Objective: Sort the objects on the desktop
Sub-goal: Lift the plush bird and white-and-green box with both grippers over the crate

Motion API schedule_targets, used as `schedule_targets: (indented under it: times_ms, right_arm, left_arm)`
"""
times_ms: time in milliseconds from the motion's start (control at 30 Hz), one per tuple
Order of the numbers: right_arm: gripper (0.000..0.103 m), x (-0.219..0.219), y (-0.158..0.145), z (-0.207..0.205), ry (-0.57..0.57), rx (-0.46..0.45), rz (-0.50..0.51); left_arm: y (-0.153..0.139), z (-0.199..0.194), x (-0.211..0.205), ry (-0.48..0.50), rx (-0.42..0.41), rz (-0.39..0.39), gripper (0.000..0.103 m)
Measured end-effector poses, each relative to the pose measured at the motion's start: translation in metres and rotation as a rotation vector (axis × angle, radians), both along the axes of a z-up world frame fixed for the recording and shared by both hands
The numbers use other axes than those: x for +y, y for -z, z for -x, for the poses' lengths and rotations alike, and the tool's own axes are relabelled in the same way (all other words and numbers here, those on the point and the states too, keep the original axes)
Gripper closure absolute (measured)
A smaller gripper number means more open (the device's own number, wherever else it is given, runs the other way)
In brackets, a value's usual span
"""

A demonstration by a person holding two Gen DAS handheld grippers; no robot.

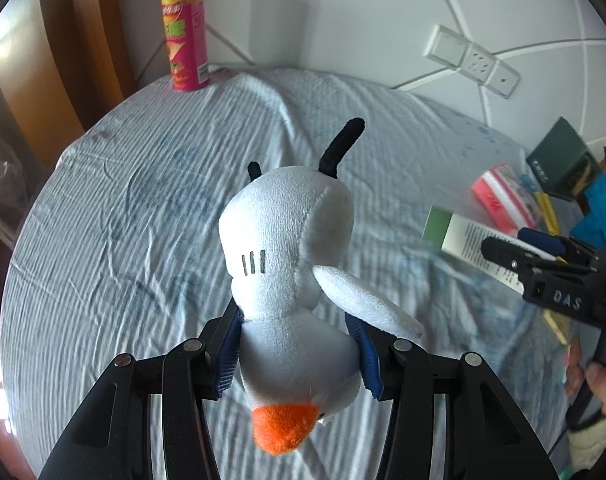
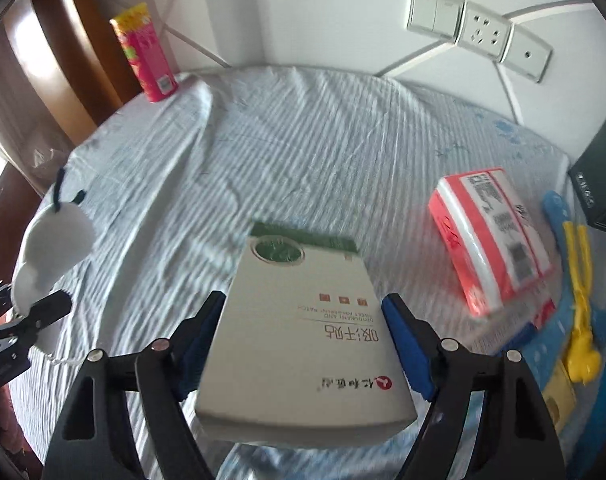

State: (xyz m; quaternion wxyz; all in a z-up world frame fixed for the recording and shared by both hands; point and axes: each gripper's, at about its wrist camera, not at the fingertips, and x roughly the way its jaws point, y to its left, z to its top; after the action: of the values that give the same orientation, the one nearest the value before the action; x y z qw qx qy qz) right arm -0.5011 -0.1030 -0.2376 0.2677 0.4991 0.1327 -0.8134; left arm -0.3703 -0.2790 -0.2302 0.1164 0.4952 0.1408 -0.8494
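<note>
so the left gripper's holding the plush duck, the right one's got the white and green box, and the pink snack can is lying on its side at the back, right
Not quite. The pink snack can stands upright at the back of the cloth-covered table, as the left wrist view shows. The rest holds: the left gripper is shut on the plush duck, and the right gripper is shut on the white and green box.

Two wrist fisheyes, both looking forward and down over one cloth-covered counter (image 1: pixel 143 208).

The left wrist view looks along the left gripper (image 1: pixel 299 344) toward the wall corner, very close on the white plush toy (image 1: pixel 291 240) that fills its centre; the right gripper (image 1: pixel 519 248) shows at its right edge. The right wrist view looks along the right gripper (image 2: pixel 303 328) the same way, close on a white box (image 2: pixel 303 336), with the plush toy at its left edge. Both share the snack can (image 2: pixel 145 54), wall sockets (image 2: pixel 479 32) and pink pack (image 2: pixel 491 236).
</note>
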Motion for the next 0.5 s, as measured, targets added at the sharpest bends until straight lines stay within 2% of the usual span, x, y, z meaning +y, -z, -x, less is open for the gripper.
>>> schedule_targets:
  times_ms: [233,500]
  right_arm:
    - [0.025,0.021,-0.043,-0.045,-0.003,0.056,0.039]
    - [0.025,0.049,-0.104,-0.089,-0.042,0.163,0.112]
  left_arm:
    - [-0.034,-0.021,0.030,0.019,0.040,0.012,0.054]
    - [-0.081,-0.049,0.076,0.003,0.095,0.066,0.055]
